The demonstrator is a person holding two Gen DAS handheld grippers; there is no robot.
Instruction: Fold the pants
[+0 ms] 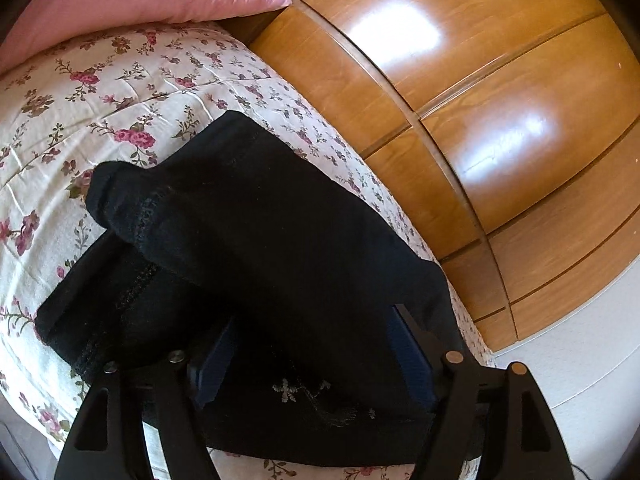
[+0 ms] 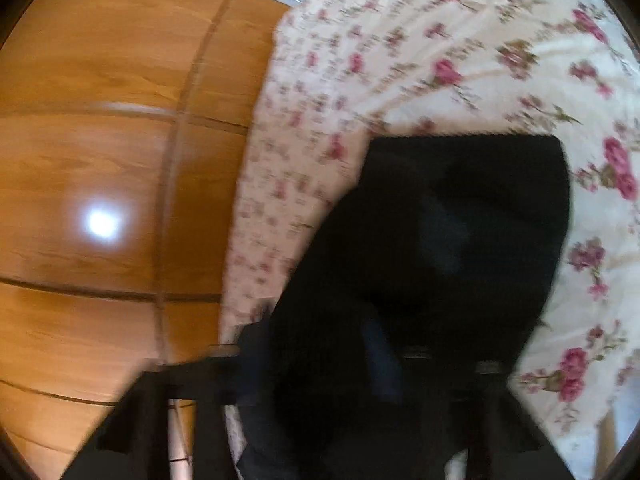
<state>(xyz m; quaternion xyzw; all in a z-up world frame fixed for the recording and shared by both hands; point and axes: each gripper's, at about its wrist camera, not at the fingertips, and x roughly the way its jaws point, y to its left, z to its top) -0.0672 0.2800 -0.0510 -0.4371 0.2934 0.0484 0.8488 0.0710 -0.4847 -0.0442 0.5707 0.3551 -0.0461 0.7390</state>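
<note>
Where the bedspread (image 1: 120,92) shows, black pants (image 1: 256,240) between left claw (image 1: 316,356) fingers, seemingly ungripped.

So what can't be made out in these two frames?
- Right hand-held gripper, right wrist view: motion blur and the black pants draped over it hide the fingers; open or shut is unreadable.
- Left hand-held gripper, left wrist view: blue pads stand apart with pants between; actual clamping is unclear.
- Floral bedspread: print blurred.
- Pants' lower edge: cut off by the frame.
</note>
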